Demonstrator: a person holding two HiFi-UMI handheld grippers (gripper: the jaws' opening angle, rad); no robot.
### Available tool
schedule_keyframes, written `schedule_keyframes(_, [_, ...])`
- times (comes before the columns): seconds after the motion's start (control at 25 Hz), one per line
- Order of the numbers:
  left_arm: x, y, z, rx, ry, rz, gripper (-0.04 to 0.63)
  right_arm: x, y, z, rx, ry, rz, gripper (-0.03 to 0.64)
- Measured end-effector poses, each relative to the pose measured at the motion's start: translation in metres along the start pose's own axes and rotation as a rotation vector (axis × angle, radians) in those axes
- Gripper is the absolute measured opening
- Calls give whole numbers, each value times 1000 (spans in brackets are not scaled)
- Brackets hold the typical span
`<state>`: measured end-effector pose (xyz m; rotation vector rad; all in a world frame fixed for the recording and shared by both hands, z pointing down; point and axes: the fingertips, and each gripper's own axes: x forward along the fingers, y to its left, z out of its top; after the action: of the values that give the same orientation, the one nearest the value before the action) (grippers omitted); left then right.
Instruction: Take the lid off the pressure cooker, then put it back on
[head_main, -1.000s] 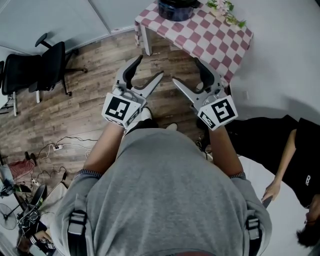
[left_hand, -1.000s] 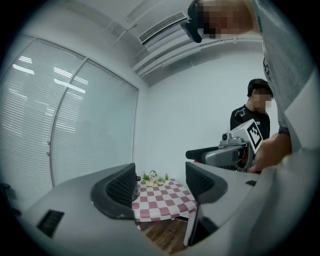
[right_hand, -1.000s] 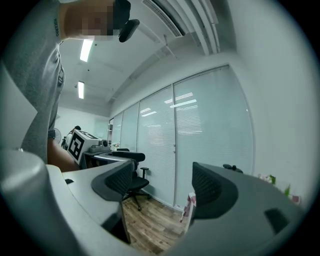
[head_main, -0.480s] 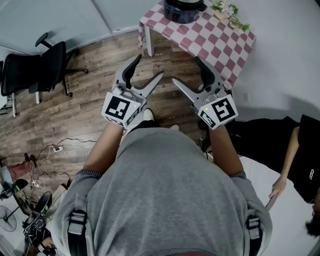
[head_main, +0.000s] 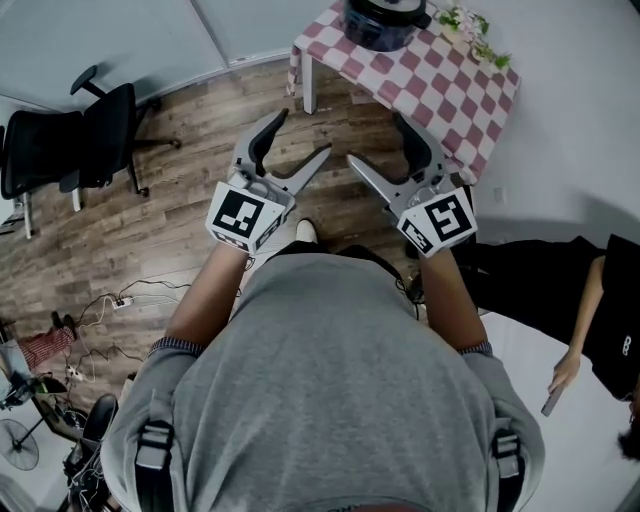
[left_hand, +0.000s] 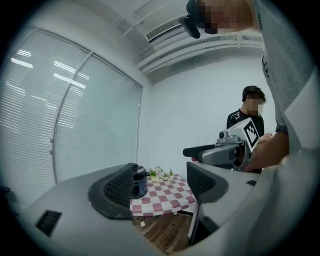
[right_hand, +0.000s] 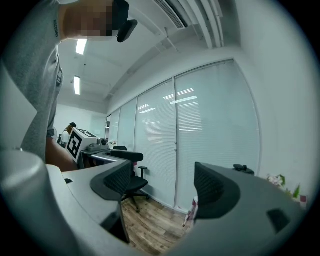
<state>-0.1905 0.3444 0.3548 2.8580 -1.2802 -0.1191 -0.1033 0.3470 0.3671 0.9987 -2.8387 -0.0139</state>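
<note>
The dark pressure cooker (head_main: 385, 20) stands with its lid on at the far end of a red-and-white checked table (head_main: 430, 80), at the top of the head view. Both grippers are held in front of the person's chest, over the wood floor and well short of the table. My left gripper (head_main: 300, 135) is open and empty. My right gripper (head_main: 374, 138) is open and empty too. In the left gripper view the cooker (left_hand: 140, 182) shows far off, partly hidden behind the left jaw, with the table (left_hand: 167, 196) under it. The right gripper view faces the windows.
A black office chair (head_main: 70, 140) stands at the left, and it shows again as the chair (right_hand: 131, 184) in the right gripper view. Small flower pots (head_main: 475, 30) sit on the table beside the cooker. Cables (head_main: 120, 298) lie on the floor. A person in black (head_main: 590, 300) is at the right by the white wall.
The table and cooker have slid a little right and down in the head view. Both grippers keep the same open pose.
</note>
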Motion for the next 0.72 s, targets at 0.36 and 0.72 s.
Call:
schedule_keyframes(0.36, [8, 37, -4, -16, 13, 0, 341, 32, -12, -2, -5, 21, -7, 402])
schedule_keyframes(0.72, [60, 74, -6, -1, 13, -18, 341, 69, -67, -3, 3, 9, -18, 402])
